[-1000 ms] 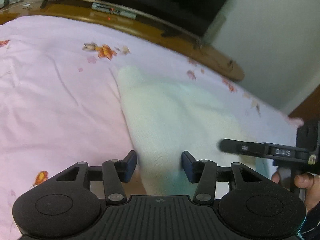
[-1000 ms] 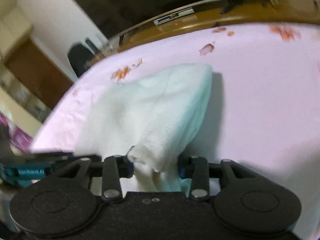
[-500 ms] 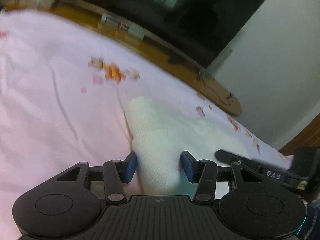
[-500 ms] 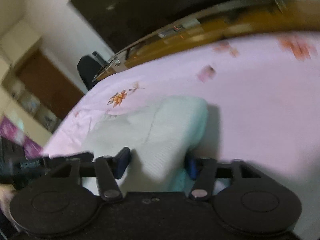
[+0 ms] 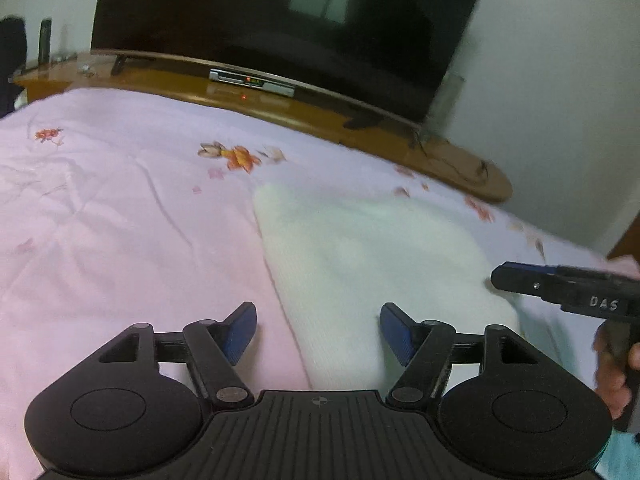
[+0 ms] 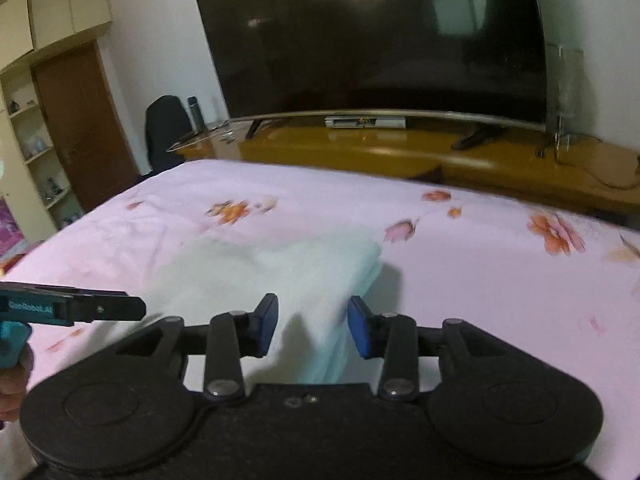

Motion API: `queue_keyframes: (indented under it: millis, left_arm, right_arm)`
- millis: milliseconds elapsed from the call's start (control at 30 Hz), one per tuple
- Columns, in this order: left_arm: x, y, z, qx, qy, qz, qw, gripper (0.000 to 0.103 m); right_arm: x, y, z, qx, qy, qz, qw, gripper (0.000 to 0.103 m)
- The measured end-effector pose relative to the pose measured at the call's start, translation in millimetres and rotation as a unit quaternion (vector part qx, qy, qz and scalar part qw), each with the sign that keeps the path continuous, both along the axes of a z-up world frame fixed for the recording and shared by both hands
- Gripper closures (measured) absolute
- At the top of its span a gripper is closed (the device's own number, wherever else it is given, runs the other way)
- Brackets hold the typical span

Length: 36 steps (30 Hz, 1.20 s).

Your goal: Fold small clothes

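The folded white garment (image 5: 372,264) lay flat mid-bed (image 5: 100,240), toward its foot edge. Both the left gripper (image 5: 318,330), jaws just widened, and right gripper (image 6: 313,330) stood released, apparently letting the fold settle.

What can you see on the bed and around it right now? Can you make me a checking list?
Surface: pink flowered bedsheet, a few creases.
Job's things: one pale folded cloth lying flat on the sheet; a light green layer shows at its right edge.
Clutter: nothing seen on the bed besides the cloth.
Grippers: left gripper open, jaws just opened wider, cloth's near edge between them but pads not pressing. Right gripper open, jaws just opened slightly, pads apart from the cloth's corner.
Cables: thin cords on the wooden stand, far right.
Surroundings: big dark TV, set-top box, dark chair, bottle, brown door, shelves.
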State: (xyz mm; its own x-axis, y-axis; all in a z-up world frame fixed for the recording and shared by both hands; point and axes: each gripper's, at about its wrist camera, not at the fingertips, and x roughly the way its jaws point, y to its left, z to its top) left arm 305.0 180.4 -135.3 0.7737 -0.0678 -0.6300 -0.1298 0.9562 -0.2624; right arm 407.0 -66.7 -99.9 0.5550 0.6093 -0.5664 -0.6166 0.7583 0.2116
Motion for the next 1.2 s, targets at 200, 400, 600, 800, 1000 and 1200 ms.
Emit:
queue_keyframes:
  millis: [200, 400, 600, 800, 1000, 1200]
  left_arm:
    - [-28.5, -30.6, -14.5, 0.044, 0.053, 0.016, 0.9975, 0.030]
    - [-97.4, -61.0, 36.0, 0.065, 0.010, 0.022, 0.9976, 0.000]
    - [-191.4, -92.3, 73.9, 0.080, -0.011, 0.027, 0.9963, 0.000]
    - [-258.1, -114.1, 105.2, 0.075, -0.026, 0.039, 0.9961, 0.000]
    - [-306.3, -146.2, 119.1, 0.099, -0.045, 0.028, 0.9937, 0.000]
    - [-344.4, -164.9, 129.6, 0.099, -0.070, 0.029, 0.9922, 0.000]
  right_arm:
    - [-32.2, 17.0, -31.9, -0.119, 0.051, 0.002, 0.992, 0.065]
    - [-83.7, -11.0, 10.5, -0.077, 0.035, -0.039, 0.996, 0.061]
    - [-194.0, -49.9, 59.9, -0.027, 0.007, -0.050, 0.998, 0.024]
    - [-273.7, -71.8, 93.2, -0.008, -0.013, -0.091, 0.996, 0.019]
    - [-332.5, -75.9, 104.4, -0.060, -0.065, -0.135, 0.987, 0.010]
    - [-365.0, -87.5, 106.5, -0.053, -0.063, -0.152, 0.985, 0.007]
